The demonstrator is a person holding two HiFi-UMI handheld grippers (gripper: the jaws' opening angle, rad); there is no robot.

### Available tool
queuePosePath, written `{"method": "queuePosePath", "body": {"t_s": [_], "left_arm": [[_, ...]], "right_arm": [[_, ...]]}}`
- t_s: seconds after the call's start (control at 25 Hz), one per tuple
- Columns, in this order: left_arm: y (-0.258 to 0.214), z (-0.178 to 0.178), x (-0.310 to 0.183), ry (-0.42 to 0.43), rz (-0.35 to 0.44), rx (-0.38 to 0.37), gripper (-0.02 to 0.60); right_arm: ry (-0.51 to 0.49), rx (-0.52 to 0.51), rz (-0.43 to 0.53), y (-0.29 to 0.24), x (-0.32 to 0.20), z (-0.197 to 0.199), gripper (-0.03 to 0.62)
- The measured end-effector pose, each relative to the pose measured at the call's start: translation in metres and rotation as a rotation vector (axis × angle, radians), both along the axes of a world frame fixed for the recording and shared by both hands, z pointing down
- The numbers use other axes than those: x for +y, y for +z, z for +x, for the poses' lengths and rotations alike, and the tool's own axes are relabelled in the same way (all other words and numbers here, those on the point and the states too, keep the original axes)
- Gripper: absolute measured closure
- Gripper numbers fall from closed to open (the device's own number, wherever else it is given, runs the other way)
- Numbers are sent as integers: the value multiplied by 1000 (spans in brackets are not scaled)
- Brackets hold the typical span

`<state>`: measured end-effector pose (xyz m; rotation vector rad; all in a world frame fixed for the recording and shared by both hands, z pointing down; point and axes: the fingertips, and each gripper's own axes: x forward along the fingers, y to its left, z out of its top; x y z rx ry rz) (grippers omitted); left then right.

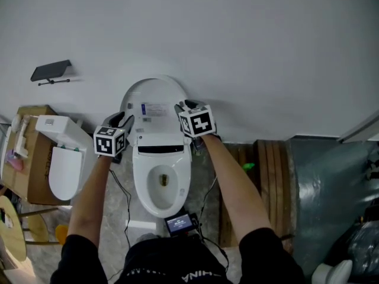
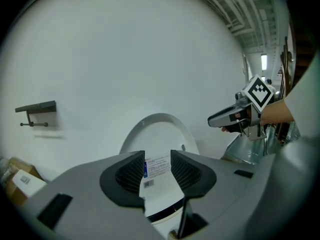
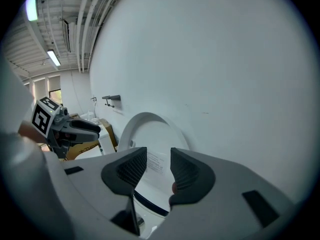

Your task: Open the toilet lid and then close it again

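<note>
White is the colour of nearly everything before me. The white plastic toilet lid (image 1: 153, 96) stands raised at twelve o'clock and leans back on the pale grey wall (image 1: 249, 34), so the white oval toilet bowl (image 1: 141, 176) under it is uncovered. I judge that the opening half of the task is done and the closing half is not yet begun.

My left hand-held gripper (image 1: 125, 121) hangs just beside the lid's edge at nine o'clock, and my right hand-held gripper (image 1: 180, 107) is near the edge at three o'clock. Both have their jaws apart with nothing between them. Through each gap I see only the lid's inner face with its small printed label (image 1: 155, 109), which is farther away. From each gripper view the other gripper appears apart from the lid, so I think neither one presses on it.

I hold them one at each side because the lid rests there by its own weight. To bring it down, I believe I must first tip it away from the wall, and support on both sides would keep it from dropping hard on the bowl.
</note>
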<state>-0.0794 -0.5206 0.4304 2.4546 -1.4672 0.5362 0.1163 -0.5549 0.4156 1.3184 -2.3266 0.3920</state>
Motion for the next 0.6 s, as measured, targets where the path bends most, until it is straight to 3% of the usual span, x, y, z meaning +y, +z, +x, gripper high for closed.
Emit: {"method": "queuePosePath", "body": {"t_s": [0.16, 0.32, 0.6], "left_arm": [[-10, 0, 38, 52, 17, 28, 428], [-14, -10, 84, 95, 27, 38, 426], [-10, -43, 181, 165, 30, 23, 428]], "right_arm": [[-17, -27, 2, -7, 42, -14, 447], [-7, -31, 12, -11, 86, -34, 498], [-3, -10, 0, -6, 181, -69, 542]]}}
